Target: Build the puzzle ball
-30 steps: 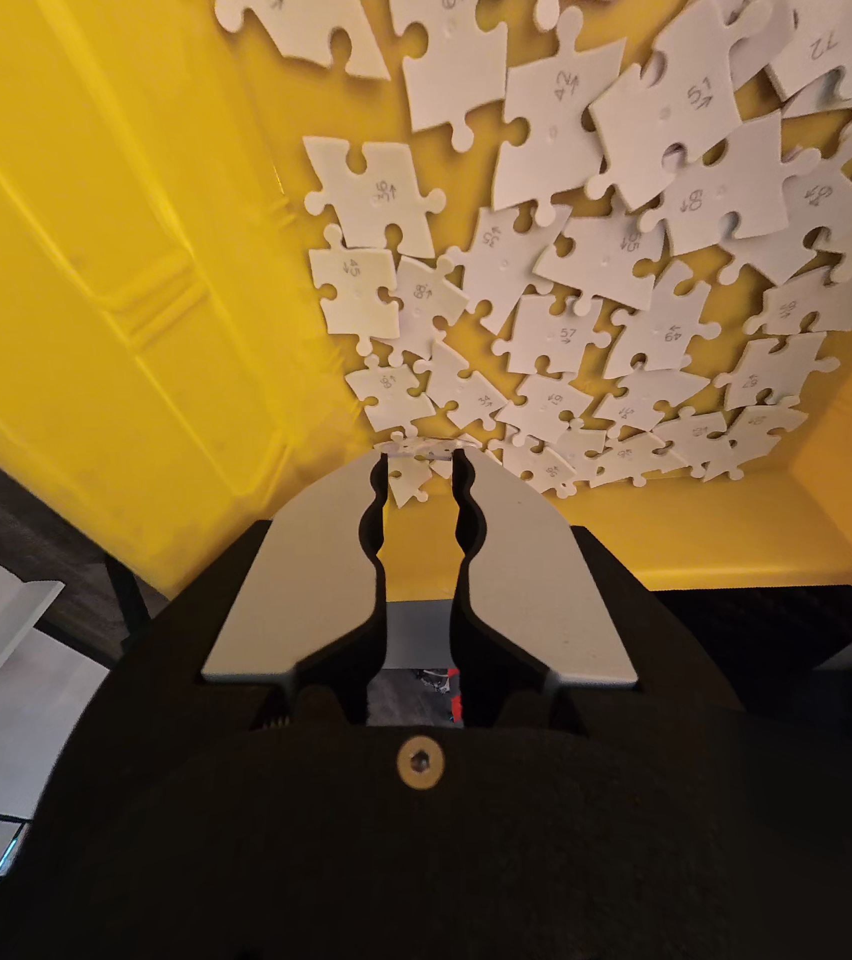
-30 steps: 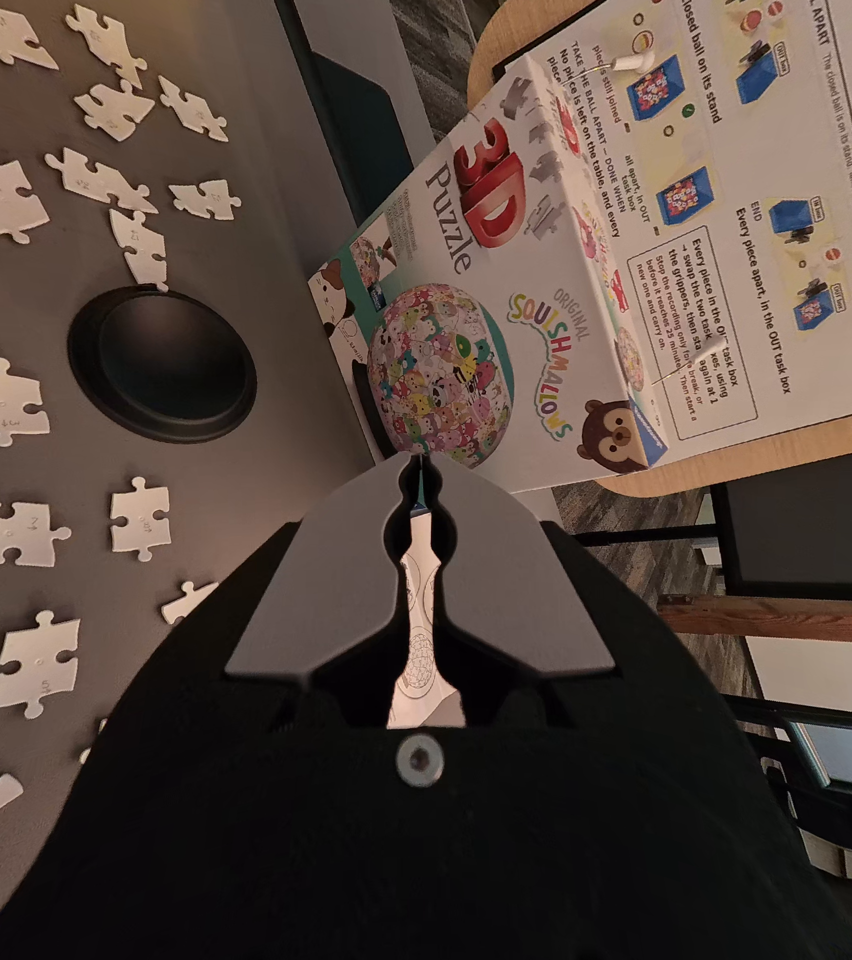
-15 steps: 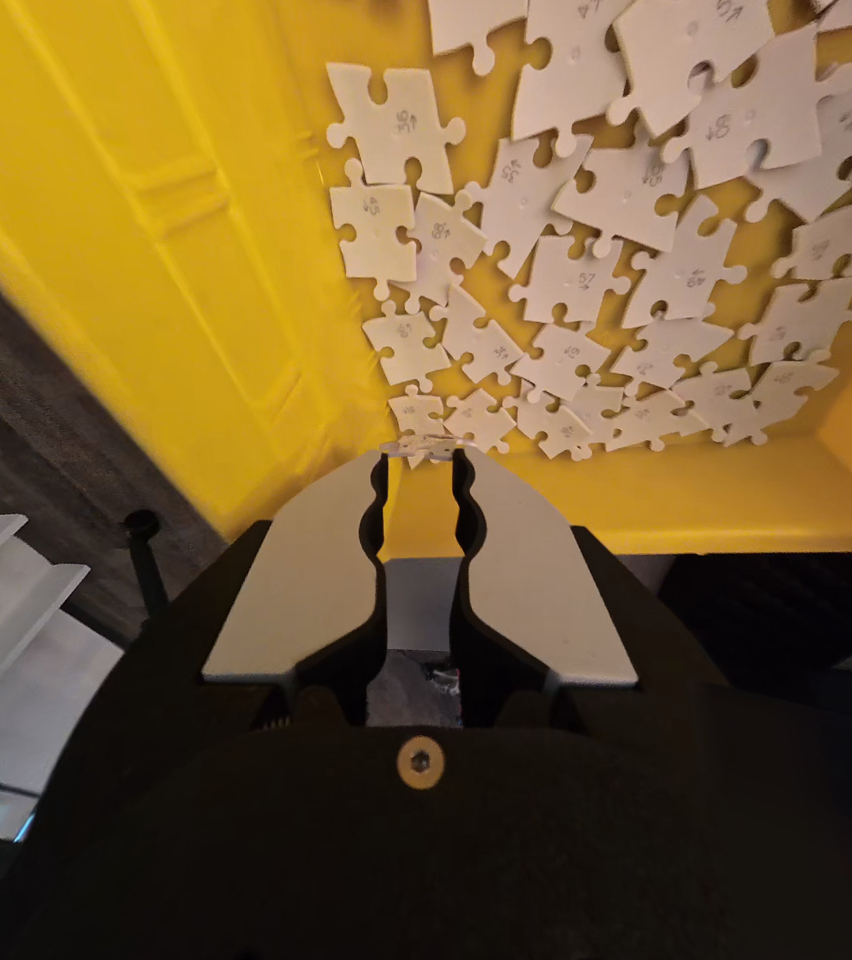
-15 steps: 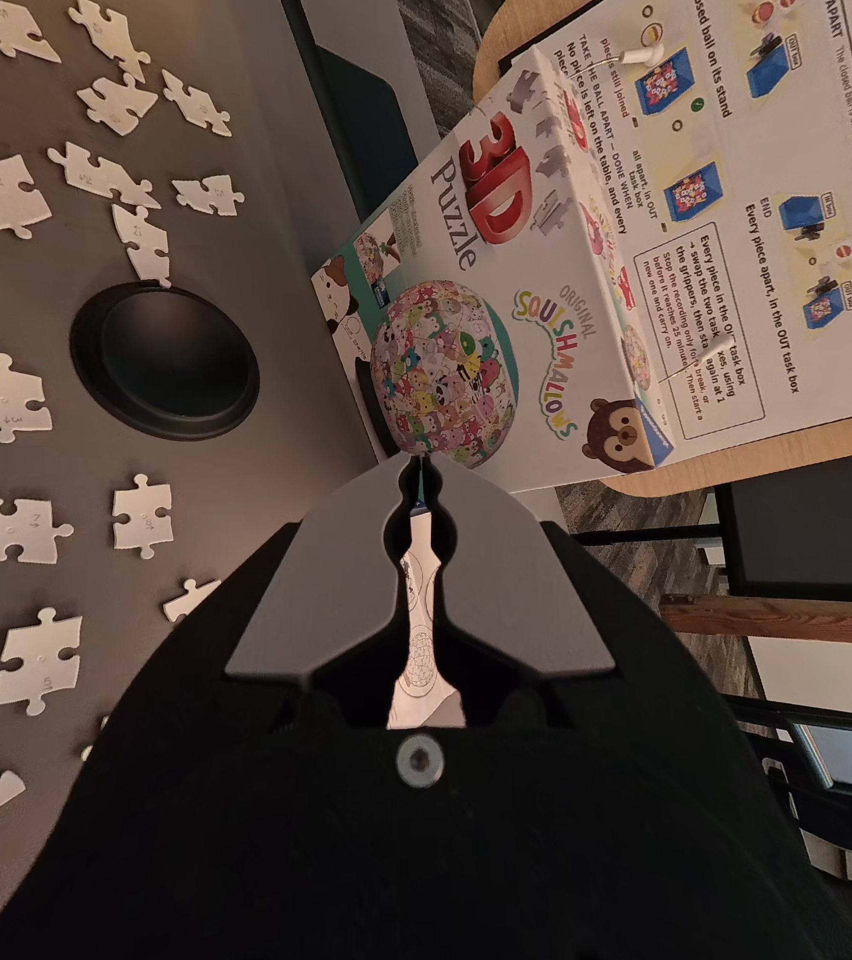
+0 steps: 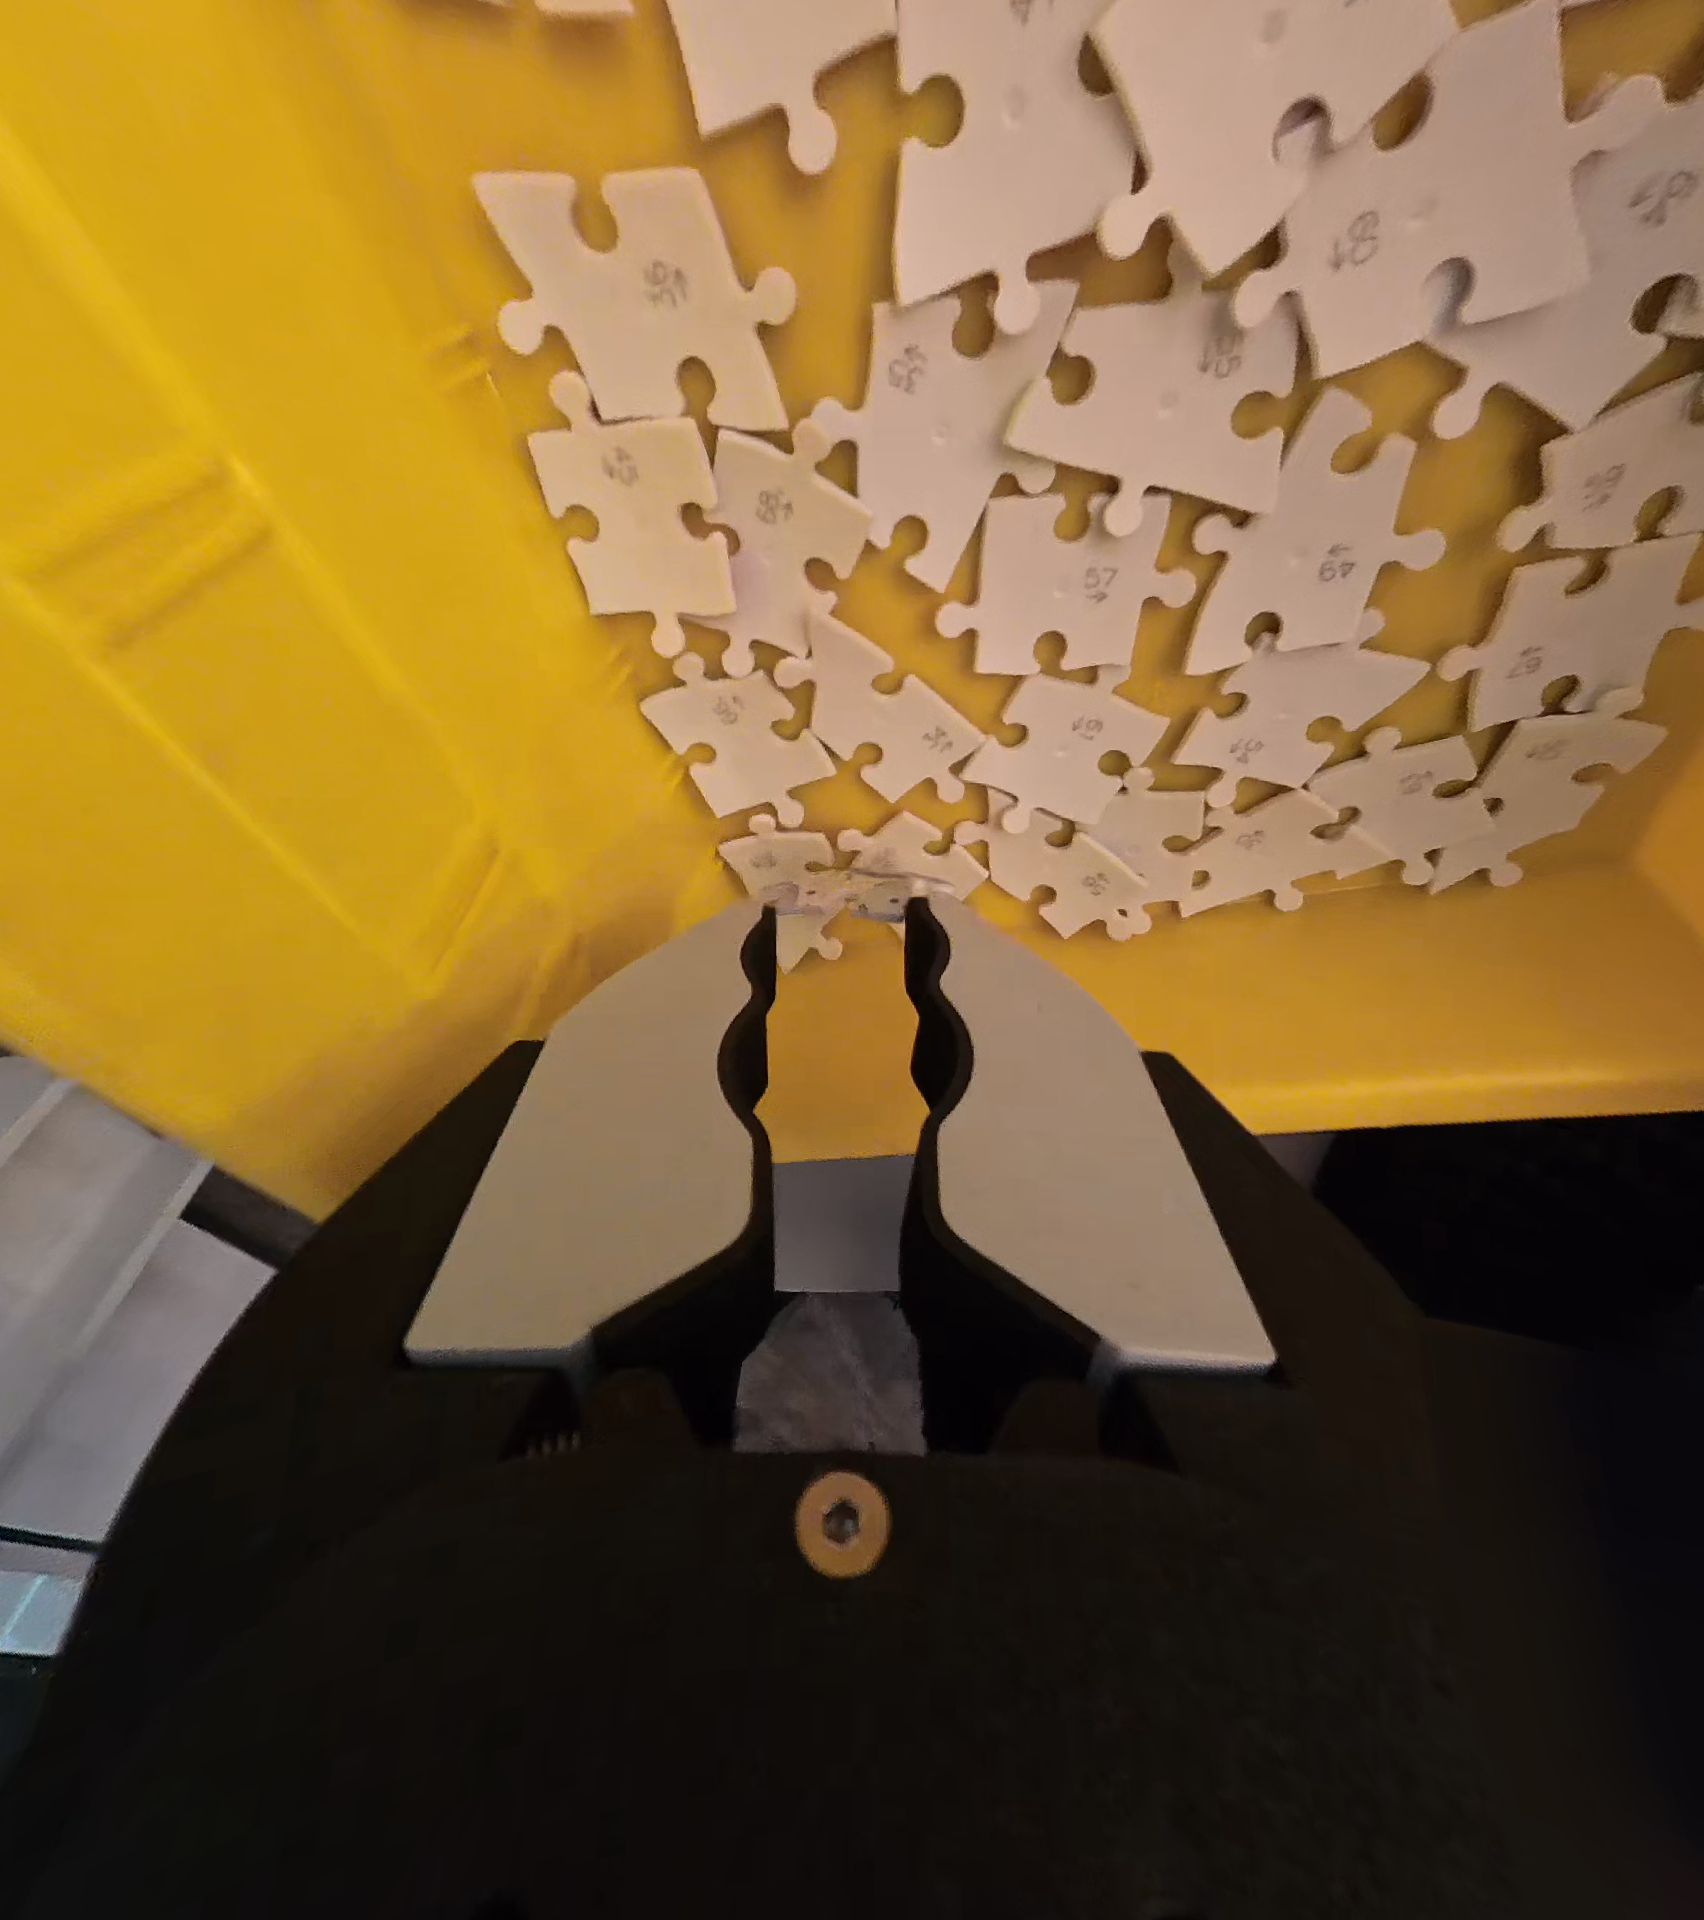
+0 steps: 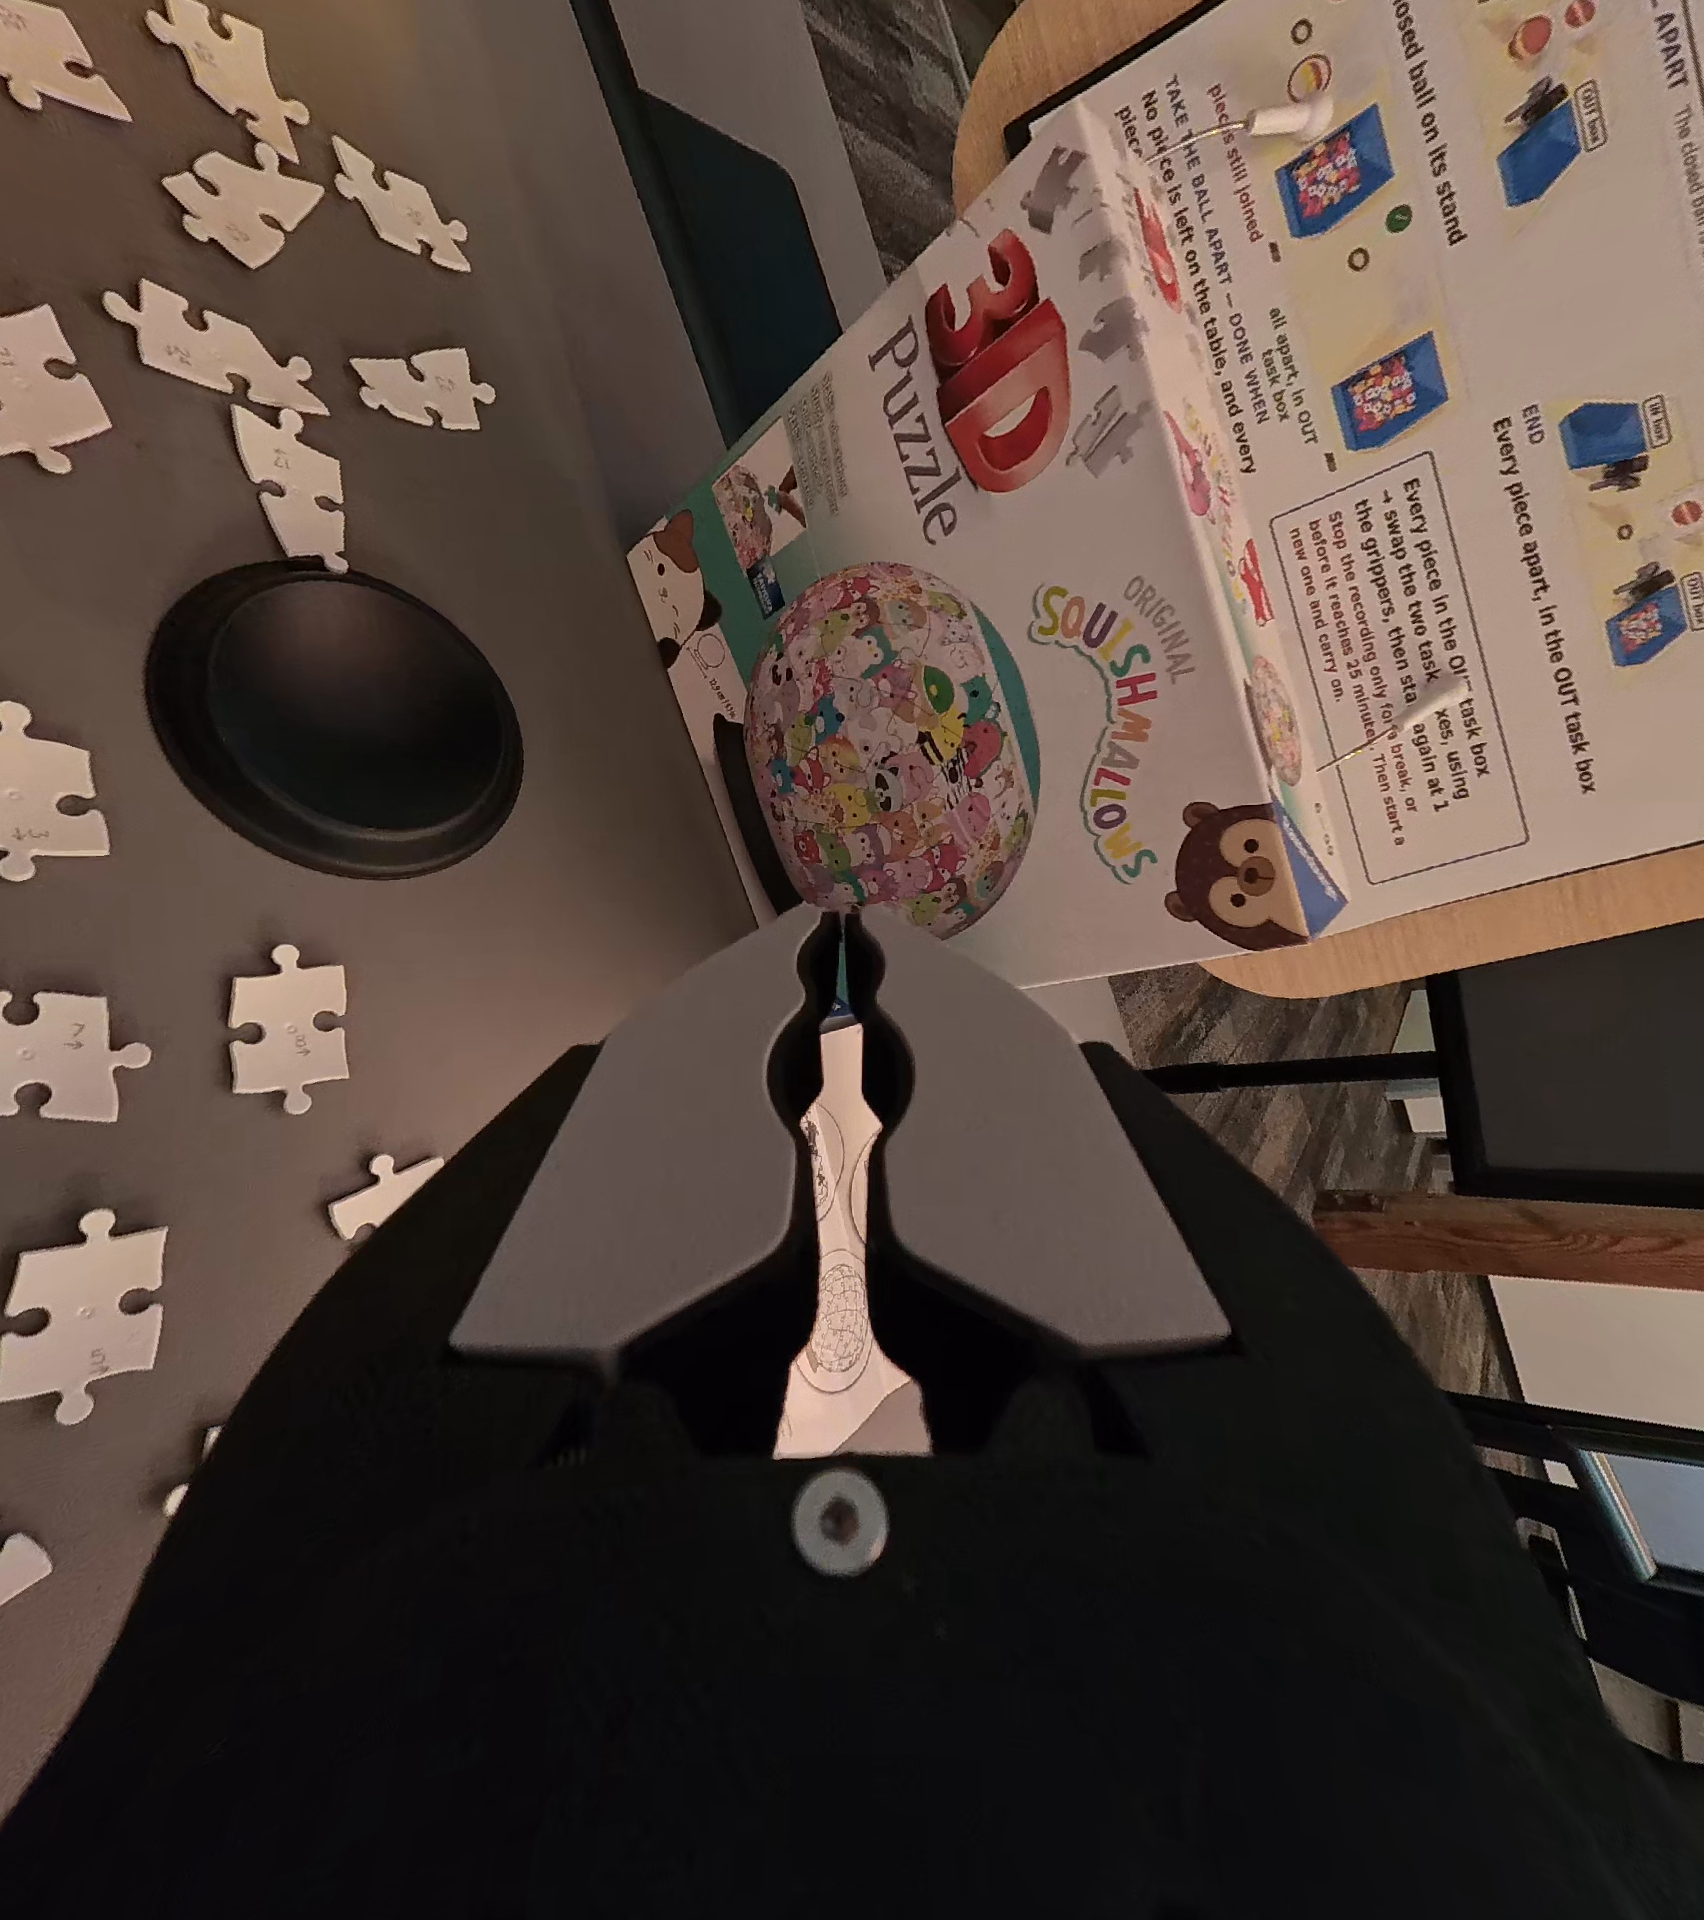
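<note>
My left gripper (image 5: 840, 906) is over a yellow bin (image 5: 204, 623) and is shut on a white puzzle piece (image 5: 843, 890), held flat across its fingertips and seen edge-on. Many white numbered puzzle pieces (image 5: 1097, 592) lie face down on the bin floor ahead. My right gripper (image 6: 840, 930) is shut with its jaws nearly touching and nothing shows between them. It hovers over the grey table (image 6: 536, 312), where several loose white pieces (image 6: 15, 795) lie around a black round stand (image 6: 334, 717).
The puzzle's box (image 6: 1014, 623) stands beyond the grey table's edge on a wooden table (image 6: 1513, 925), next to a printed instruction sheet (image 6: 1606, 416). A white printed sheet (image 6: 843, 1320) shows through the gap in the right gripper's fingers. About 55 cm separates my left fingertips from my right.
My left gripper has shifted over the bin with the piece still in it; the view first pulled back, then moved closer to the pieces. The right gripper has barely moved.
</note>
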Demonstrator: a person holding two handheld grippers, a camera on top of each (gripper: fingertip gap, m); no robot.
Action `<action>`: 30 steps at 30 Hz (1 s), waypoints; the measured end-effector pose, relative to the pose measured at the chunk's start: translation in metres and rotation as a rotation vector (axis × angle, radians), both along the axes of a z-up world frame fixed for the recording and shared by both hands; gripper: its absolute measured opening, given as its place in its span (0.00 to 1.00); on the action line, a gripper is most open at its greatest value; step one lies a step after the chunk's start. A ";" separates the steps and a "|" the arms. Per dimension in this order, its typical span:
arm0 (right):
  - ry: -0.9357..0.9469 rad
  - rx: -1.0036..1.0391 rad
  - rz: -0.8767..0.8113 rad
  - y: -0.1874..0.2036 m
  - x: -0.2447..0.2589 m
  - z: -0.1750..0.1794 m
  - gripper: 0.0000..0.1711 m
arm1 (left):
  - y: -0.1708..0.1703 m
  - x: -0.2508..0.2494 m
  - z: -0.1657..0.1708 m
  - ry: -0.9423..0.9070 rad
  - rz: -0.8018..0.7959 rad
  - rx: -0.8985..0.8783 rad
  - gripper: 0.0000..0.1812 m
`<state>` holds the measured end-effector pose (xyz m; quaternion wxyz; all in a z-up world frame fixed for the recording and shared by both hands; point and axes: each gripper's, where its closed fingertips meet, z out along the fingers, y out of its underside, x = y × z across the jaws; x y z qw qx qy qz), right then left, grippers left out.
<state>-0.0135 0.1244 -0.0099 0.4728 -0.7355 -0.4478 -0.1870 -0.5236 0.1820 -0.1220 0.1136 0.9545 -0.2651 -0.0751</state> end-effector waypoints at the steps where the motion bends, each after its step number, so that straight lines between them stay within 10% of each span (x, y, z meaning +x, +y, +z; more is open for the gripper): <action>1: 0.000 -0.002 -0.001 0.000 0.000 0.000 0.01 | 0.001 0.001 -0.002 -0.003 0.001 -0.007 0.13; 19: -0.017 -0.007 -0.004 -0.001 0.002 -0.001 0.01 | 0.006 0.002 -0.013 -0.013 0.013 -0.042 0.16; 30: -0.013 0.024 0.005 -0.002 -0.001 0.006 0.01 | 0.032 0.013 0.037 -0.139 0.016 0.265 0.17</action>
